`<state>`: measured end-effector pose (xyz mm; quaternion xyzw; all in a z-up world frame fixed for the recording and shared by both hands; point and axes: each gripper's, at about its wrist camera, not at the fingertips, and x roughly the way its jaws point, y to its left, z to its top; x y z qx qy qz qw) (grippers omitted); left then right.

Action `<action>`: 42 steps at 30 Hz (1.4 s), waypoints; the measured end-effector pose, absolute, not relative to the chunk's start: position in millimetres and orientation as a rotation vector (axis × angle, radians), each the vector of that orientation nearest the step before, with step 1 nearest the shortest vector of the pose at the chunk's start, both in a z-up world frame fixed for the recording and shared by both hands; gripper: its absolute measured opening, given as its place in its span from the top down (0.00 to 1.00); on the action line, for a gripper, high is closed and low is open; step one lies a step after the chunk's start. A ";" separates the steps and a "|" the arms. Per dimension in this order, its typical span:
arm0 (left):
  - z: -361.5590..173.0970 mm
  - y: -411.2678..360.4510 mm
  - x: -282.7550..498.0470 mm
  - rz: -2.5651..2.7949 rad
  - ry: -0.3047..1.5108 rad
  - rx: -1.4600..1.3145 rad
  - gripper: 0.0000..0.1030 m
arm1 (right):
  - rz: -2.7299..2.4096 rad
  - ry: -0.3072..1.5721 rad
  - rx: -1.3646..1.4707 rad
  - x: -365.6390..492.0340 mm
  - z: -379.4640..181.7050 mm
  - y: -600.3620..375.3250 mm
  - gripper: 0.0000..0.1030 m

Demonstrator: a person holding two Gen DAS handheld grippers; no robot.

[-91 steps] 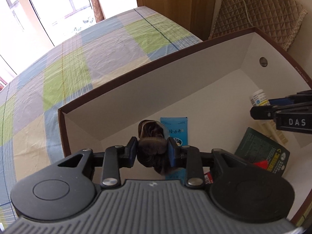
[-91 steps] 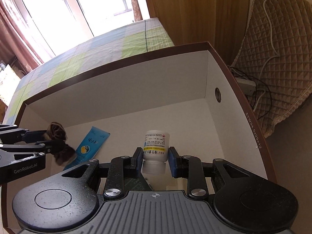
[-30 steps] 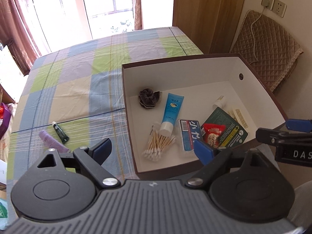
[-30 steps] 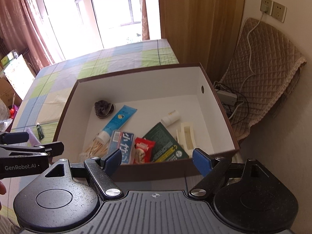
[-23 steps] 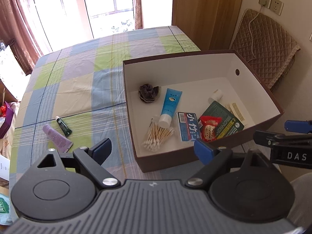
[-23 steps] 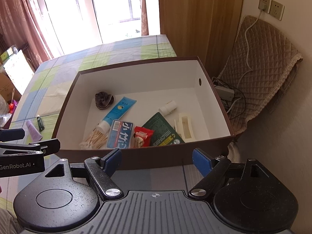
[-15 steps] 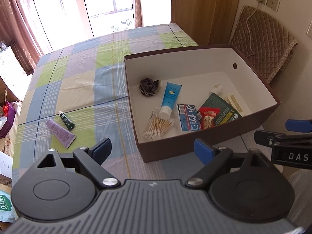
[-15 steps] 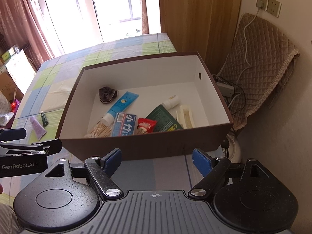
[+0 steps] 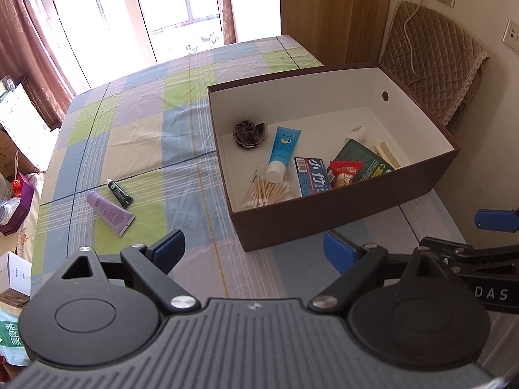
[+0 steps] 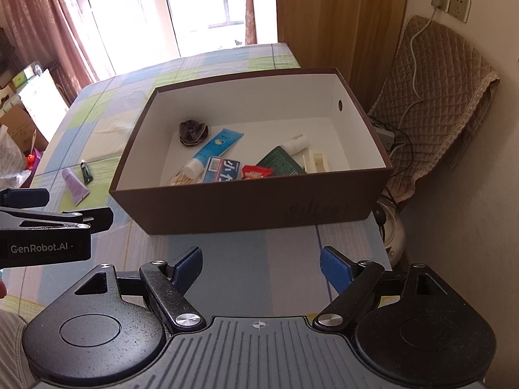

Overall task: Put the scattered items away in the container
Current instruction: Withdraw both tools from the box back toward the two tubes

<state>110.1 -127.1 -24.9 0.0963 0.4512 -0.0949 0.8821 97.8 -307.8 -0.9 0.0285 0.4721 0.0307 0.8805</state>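
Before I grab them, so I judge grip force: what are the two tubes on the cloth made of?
Purple tube: likely soft matte plastic, flattened crimped end. Small dark green tube: glossy, white cap; plastic or coated metal, cannot tell.

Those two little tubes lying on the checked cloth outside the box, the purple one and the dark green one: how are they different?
The purple tube is clearly bigger and wider than the dark green tube. The purple one is pale with a matching cap; the green one is dark with a white cap. The green one lies farther from the grippers, and whether they touch is unclear. Both lie flat on the tablecloth, left of the brown box, not yet tidied.
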 end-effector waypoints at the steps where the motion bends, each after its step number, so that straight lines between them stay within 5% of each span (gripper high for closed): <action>1: -24.6 -127.1 108.3 -0.196 0.939 0.203 0.12 | 0.063 0.984 0.058 95.7 -1.3 -307.7 0.17; 42: -30.4 -67.7 62.3 -0.087 0.981 0.161 0.09 | 0.179 1.012 0.056 77.0 -15.2 -258.2 0.17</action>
